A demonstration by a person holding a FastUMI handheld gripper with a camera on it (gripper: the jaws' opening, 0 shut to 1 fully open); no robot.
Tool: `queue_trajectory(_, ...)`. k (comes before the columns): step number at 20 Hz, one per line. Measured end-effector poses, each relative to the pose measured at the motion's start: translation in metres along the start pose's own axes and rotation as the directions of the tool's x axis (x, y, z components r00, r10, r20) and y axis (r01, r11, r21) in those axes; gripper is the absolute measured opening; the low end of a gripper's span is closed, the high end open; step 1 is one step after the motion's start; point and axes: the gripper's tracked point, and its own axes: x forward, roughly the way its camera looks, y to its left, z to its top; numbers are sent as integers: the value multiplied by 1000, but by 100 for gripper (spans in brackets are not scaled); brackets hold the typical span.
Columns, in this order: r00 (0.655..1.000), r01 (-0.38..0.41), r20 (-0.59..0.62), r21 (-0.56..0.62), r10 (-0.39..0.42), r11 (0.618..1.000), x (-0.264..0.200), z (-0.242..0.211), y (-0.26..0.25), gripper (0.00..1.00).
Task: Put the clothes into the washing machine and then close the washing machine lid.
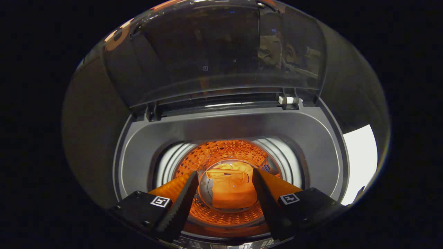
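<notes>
Item 1, gripper [225, 180]: I see its two fingers rising from the bottom of the frame, spread apart, with nothing held between them. A square marker tag sits on each finger base, lower left and lower right.

Item 2, washing machine [311, 138]: top-loading, grey top deck filling the middle of the frame, and I am looking straight down into it. The round drum opening [221, 152] lies at lower centre, its perforated wall lit orange.

Item 3, clothes [232, 188]: one folded piece of fabric lying on the drum floor, looking orange in that light. I see it in the gap between the fingers, well below them and apart from both. A thin cord or strap lies across its upper part.

Item 4, lid [214, 52]: transparent and tinted dark, standing raised across the upper half of the frame, hinged along the rear edge of the deck. Dim reflections show in it, too faint for me to tell. A small white hinge piece [289, 100] sits at the right end of the hinge line.

Item 5, pale bright surface [360, 162]: centre right, outside the machine body.
</notes>
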Motion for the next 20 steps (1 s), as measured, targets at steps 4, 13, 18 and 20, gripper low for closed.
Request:
queue_trajectory(4,995,-16,100,-4,16,1000,-40,21,12,99)
queue_trajectory(13,900,-46,430,-72,73,996,-182,127,63,99)
queue_trajectory(18,817,-47,569,-103,97,994,-232,198,80,98)
queue_trajectory(20,798,-38,595,-112,98,993,-234,228,83,99)
